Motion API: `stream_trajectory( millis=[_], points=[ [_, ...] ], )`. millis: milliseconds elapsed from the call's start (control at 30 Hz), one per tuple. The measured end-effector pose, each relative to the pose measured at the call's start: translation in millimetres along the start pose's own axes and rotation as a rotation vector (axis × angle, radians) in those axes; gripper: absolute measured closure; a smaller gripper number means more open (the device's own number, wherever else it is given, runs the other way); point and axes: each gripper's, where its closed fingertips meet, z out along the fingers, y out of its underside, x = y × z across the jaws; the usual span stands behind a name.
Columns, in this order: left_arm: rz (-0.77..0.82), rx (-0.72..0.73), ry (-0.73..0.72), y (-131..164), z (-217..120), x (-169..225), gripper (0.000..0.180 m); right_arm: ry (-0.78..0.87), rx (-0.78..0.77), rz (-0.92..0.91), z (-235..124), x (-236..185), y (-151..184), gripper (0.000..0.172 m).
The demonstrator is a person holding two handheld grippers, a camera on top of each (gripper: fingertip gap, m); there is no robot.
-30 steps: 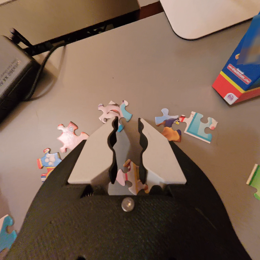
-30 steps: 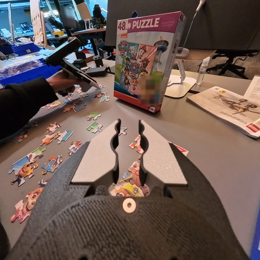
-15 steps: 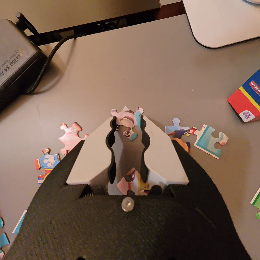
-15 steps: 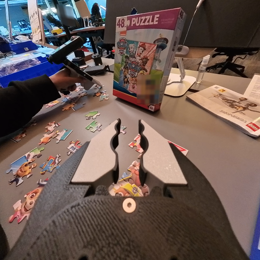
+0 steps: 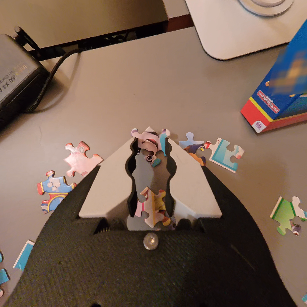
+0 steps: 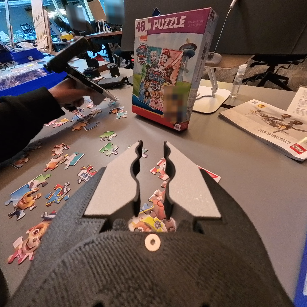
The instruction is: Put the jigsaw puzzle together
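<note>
The left wrist view looked steeply down, close over the grey surface [image 5: 149,83]. The right wrist view sat farther back and higher, facing level across it. Both caught the puzzle box [image 6: 169,69] and the white stand base [image 5: 232,29].

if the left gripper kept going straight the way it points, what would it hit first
Most likely the pink-and-teal cardboard puzzle piece lying between the left gripper's open fingertips on the grey table. Beyond that piece the tabletop looks bare up to its back edge, though depth is hard to judge.
</note>
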Motion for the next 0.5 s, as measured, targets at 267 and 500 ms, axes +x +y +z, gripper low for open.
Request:
stream_trajectory(
  millis=[267,500],
  points=[
    [0.028,0.068,0.074,-11,-34,32,0.150,-0.034,0.012,0.023,4,-6,-2,0.147],
    [0.198,0.226,0.180,-16,-100,123,0.149,-0.278,0.096,0.151,31,-60,-30,0.146]
  ],
)
